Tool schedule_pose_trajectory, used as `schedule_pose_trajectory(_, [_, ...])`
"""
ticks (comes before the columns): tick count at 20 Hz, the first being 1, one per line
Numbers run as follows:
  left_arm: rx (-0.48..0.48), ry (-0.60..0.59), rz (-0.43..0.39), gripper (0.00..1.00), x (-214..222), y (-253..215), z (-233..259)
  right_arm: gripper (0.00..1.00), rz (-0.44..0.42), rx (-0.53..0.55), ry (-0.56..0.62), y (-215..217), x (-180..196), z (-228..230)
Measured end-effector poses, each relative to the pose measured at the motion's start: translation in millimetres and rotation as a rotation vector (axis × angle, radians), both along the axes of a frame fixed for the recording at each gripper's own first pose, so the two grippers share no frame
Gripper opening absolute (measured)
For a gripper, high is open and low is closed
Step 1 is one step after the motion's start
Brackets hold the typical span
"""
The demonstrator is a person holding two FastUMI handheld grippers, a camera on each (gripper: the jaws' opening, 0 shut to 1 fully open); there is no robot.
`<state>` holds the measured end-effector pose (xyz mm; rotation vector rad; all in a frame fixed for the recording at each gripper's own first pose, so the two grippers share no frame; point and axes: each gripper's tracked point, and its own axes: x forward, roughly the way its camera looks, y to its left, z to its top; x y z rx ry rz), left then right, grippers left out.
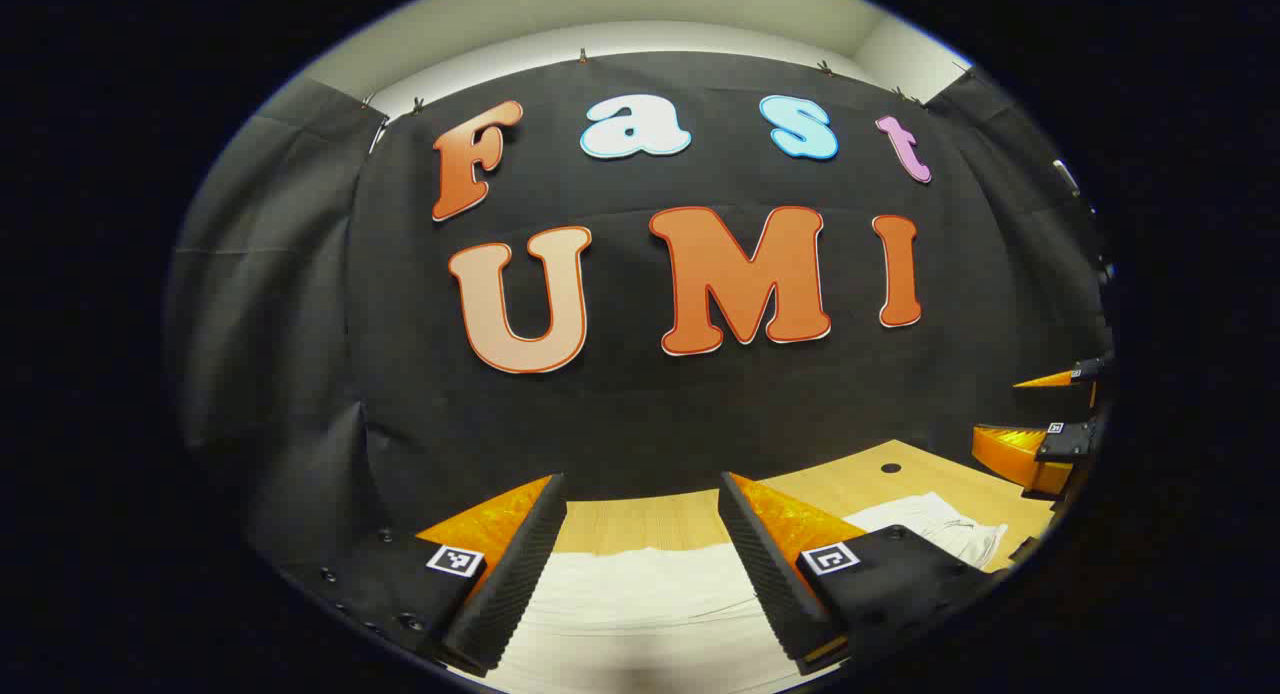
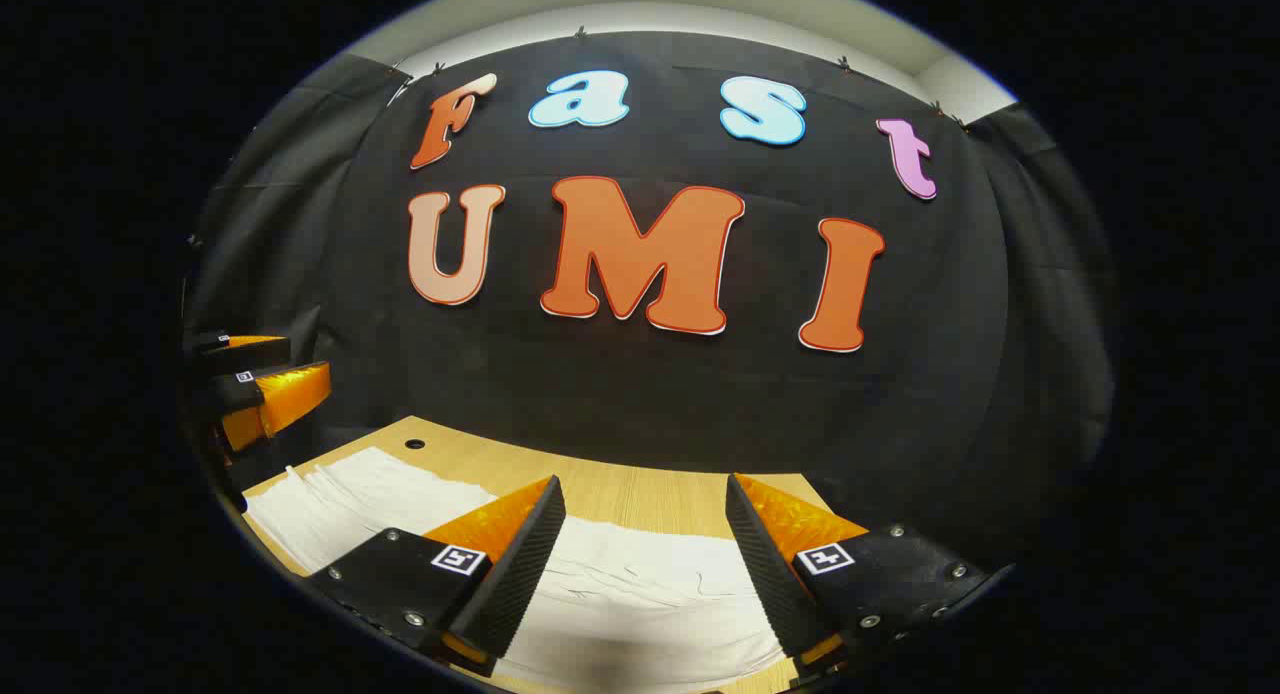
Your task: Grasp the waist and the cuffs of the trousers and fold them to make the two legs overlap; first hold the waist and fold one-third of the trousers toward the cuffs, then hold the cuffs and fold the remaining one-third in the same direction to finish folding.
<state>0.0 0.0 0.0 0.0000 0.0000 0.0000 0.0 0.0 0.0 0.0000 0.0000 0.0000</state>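
White trousers [image 1: 640,604] lie flat on the wooden table [image 1: 650,519], spreading under my left gripper [image 1: 640,499], which hovers open above the cloth with nothing between its fingers. In the right gripper view the same white trousers [image 2: 640,604] stretch from the lower left across below my right gripper [image 2: 645,499], which is also open and holds nothing. The right gripper [image 1: 1040,419] appears at the far right edge of the left gripper view, and the left gripper [image 2: 265,374] at the far left of the right gripper view.
The table's far edge meets the black cloth wall [image 1: 640,414] close behind the trousers. A small dark hole [image 2: 414,443] sits in the tabletop near the back; the same hole [image 1: 890,468] shows in the left gripper view. Bare wood [image 2: 620,484] lies beyond the cloth.
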Motion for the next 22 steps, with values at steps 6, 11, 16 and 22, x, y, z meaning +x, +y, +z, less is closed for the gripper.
schedule_pose_trajectory(6, [-0.023, 0.009, 0.014, 0.99, 25.8, 16.8, 0.0, 0.97, -0.025, -0.005, 0.017, 1.2, 21.8, 1.4])
schedule_pose_trajectory(11, [-0.048, 0.0, 0.022, 1.0, 53.1, 25.8, 14.5, 0.97, -0.022, 0.007, 0.065, -1.4, 45.6, 8.9])
schedule_pose_trajectory(16, [-0.085, -0.071, 0.055, 1.0, 80.0, 36.3, 37.9, 0.97, -0.037, 0.015, 0.069, -6.3, 61.7, 14.3])
schedule_pose_trajectory(22, [-0.024, -0.103, 0.048, 1.0, 85.9, 42.2, 46.4, 0.97, -0.064, 0.012, 0.106, -17.1, 69.1, 0.6])
